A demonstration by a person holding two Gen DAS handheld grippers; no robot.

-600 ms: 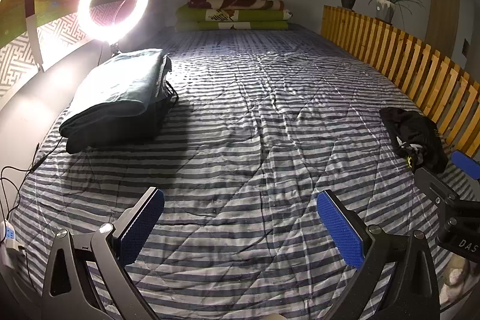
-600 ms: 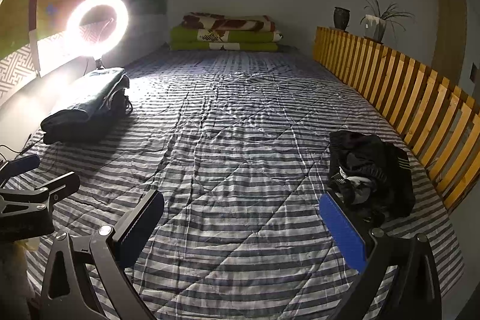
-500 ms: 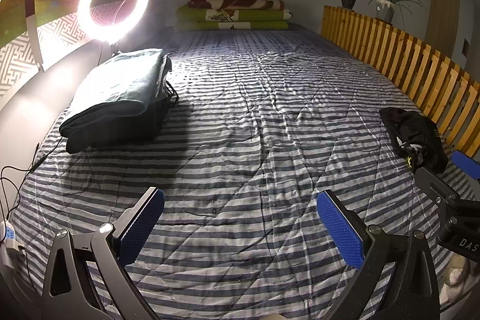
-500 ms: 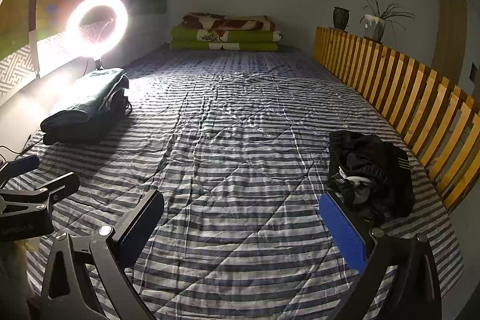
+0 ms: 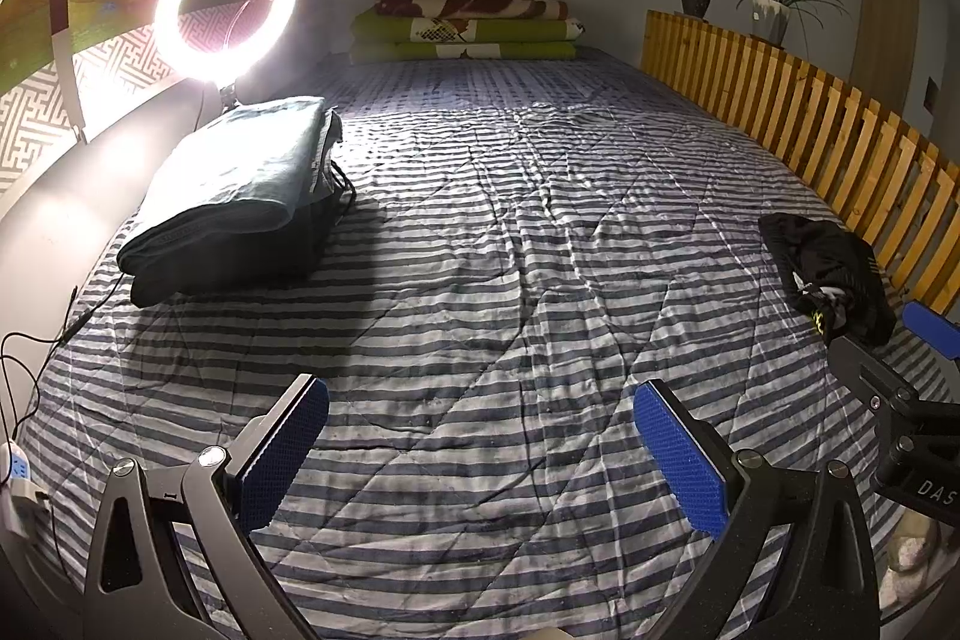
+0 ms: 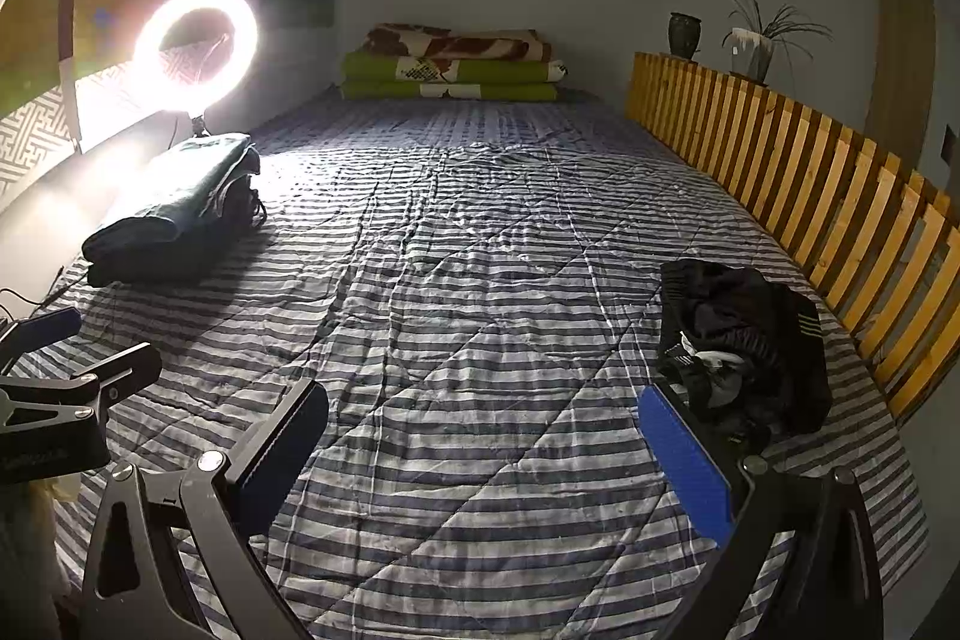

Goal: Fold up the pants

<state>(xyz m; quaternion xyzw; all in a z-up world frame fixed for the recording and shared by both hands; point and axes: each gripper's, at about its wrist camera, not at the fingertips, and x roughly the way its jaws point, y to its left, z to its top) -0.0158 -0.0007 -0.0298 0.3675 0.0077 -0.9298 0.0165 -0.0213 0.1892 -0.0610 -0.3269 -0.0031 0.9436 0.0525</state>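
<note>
In right view only, pants' (image 6: 744,340) green stripes.

Black pants (image 6: 744,340): unfolded, bunched in a heap.
Lying on the striped quilt (image 6: 480,280) near the bed's right side, beside the wooden slat rail (image 6: 840,196); pale lining showing at the front.
</note>
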